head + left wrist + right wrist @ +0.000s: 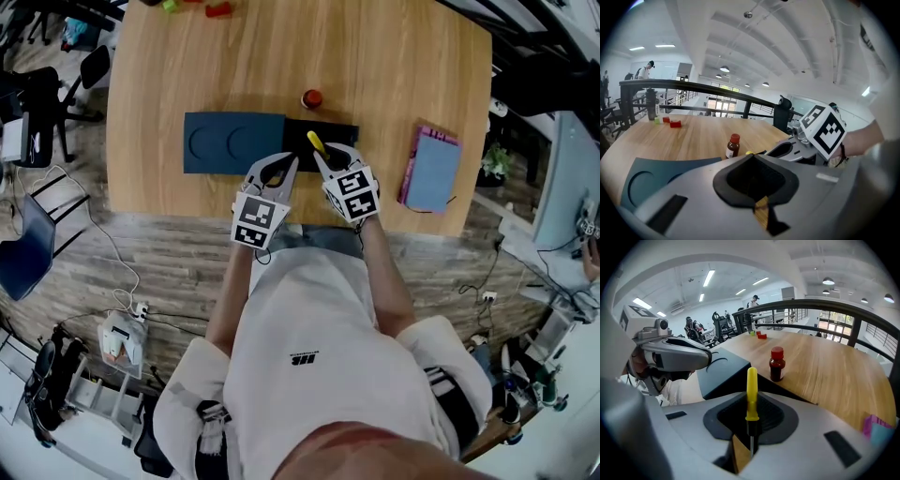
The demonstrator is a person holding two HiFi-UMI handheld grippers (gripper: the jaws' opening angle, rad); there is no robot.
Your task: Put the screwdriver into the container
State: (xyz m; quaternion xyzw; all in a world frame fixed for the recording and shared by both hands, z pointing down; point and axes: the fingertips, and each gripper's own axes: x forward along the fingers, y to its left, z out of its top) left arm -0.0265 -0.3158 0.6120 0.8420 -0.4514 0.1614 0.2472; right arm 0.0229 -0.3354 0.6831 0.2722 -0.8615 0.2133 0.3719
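A screwdriver [751, 389] with a yellow handle and black collar stands upright between the jaws of my right gripper [751, 427], which is shut on it. From the head view its yellow handle [317, 142] sticks out over the black part [328, 132] of the dark blue container [234, 142] near the table's front edge. My left gripper [279, 165] hovers just left of the right gripper [325, 157], over the container's front rim. Its jaws [753, 158] are shut with nothing between them.
A small brown bottle with a red cap [312, 98] stands just behind the container. A pink and blue notebook [431, 170] lies at the table's right. Small red and green blocks [217, 9] sit at the far edge. Chairs and cables surround the table.
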